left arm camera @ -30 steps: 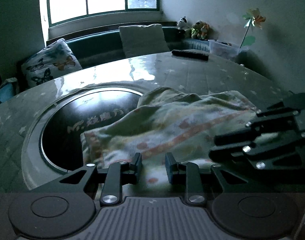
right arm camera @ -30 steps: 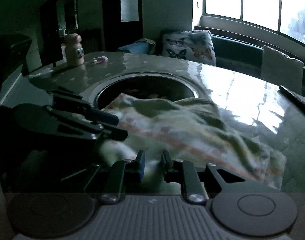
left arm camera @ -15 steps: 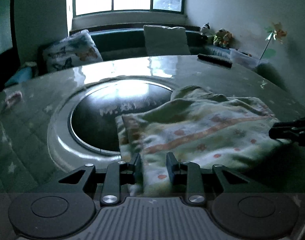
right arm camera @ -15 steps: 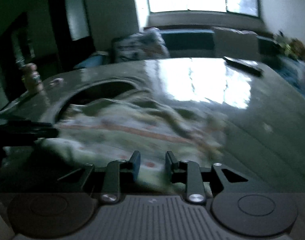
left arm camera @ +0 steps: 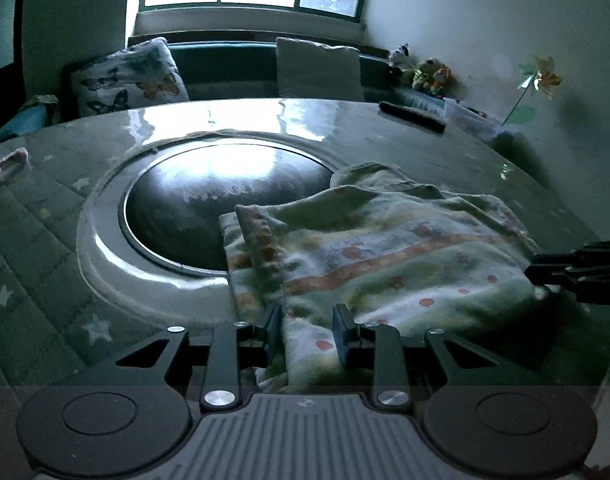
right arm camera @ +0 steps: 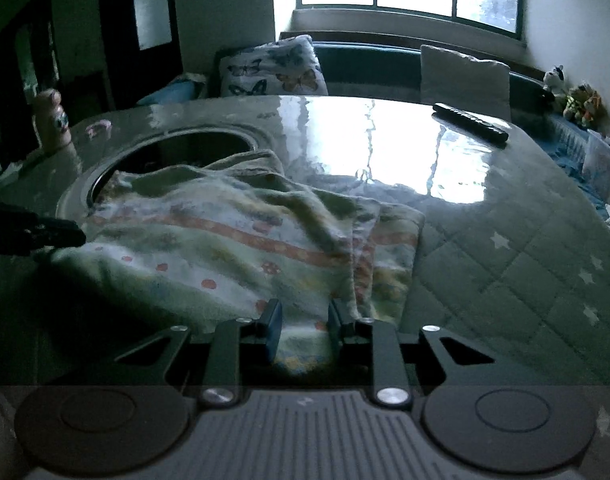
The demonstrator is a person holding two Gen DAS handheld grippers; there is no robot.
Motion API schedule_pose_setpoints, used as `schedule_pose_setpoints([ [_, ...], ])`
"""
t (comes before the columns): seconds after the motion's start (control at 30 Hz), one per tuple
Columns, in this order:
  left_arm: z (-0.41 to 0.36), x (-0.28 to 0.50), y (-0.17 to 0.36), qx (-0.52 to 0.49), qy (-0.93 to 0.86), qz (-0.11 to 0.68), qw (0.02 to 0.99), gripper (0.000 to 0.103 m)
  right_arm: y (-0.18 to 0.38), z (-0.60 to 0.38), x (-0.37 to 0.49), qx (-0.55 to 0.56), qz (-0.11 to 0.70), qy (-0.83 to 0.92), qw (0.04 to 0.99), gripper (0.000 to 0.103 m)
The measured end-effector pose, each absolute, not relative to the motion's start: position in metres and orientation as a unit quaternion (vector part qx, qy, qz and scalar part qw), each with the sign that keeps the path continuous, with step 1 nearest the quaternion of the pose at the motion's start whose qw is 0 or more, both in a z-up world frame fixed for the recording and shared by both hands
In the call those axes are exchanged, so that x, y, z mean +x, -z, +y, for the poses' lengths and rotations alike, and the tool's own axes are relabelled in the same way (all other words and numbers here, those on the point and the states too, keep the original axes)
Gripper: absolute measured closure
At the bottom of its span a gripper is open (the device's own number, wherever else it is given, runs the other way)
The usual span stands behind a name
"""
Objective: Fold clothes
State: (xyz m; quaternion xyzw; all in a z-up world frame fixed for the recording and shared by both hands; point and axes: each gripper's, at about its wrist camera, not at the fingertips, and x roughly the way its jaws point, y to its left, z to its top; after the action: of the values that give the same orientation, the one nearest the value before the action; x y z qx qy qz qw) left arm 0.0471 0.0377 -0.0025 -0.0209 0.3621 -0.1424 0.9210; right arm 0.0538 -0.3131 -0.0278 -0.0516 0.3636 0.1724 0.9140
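- Nearest the left-wrist camera, the left claw [left arm camera: 308, 330] has its two fingers standing apart, with the near edge of the cloth [left arm camera: 385, 256] running between them; they straddle the fabric but do not look pressed onto it.
- Nearest the right-wrist camera, the right claw [right arm camera: 301, 326] is the same: fingers apart, the cloth's near edge [right arm camera: 233, 248] lying in the gap, no clear pinch.
- Each claw also shows at the edge of the other's view, so the two sit at opposite ends of the same near edge.
- The cloth, pale with an orange stripe and dots, lies in a doubled heap on the table [right arm camera: 505, 248]. At its ends several edges are stacked on one another, so at least one fold is already in it. Its far part laps over the rim of the round dark plate [left arm camera: 209, 208] set in the table.
- My reading: this fits either claws letting go after laying a fold down, or claws settling on the edge to take it up. The pictures do not settle which.
- Any further fold would need both claws gripping all stacked layers evenly, or the heap will skew.
- Farther off, a remote control [right arm camera: 471, 122] lies on the table, well apart from the cloth, and beyond it are the bench cushions [left arm camera: 131, 78] under the window.
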Motion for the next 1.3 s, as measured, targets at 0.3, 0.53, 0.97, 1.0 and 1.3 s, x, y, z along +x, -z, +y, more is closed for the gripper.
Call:
schedule_pose_setpoints([
  [0.3, 0.028, 0.027, -0.006, -0.001, 0.168, 0.365, 0.915, 0.07, 0.015, -0.328, 0.033, -0.048, 0.391, -0.173, 0.903, 0.077],
  [0.53, 0.015, 0.053, -0.02, -0.002, 0.162, 0.341, 0.926, 0.072, 0.008, -0.326, 0.06, -0.016, 0.358, -0.18, 0.916, 0.071],
  [0.97, -0.028, 0.117, -0.008, 0.001, 0.171, 0.356, 0.919, 0.074, 0.033, -0.323, 0.114, 0.011, 0.358, -0.168, 0.919, 0.072],
  [1.0, -0.029, 0.122, -0.004, 0.0, 0.168, 0.36, 0.918, 0.074, 0.032, -0.322, 0.113, 0.009, 0.355, -0.17, 0.919, 0.072],
  [1.3, -0.028, 0.128, 0.0, -0.006, 0.154, 0.362, 0.919, 0.072, 0.023, -0.306, 0.107, -0.009, 0.335, -0.184, 0.924, 0.059],
])
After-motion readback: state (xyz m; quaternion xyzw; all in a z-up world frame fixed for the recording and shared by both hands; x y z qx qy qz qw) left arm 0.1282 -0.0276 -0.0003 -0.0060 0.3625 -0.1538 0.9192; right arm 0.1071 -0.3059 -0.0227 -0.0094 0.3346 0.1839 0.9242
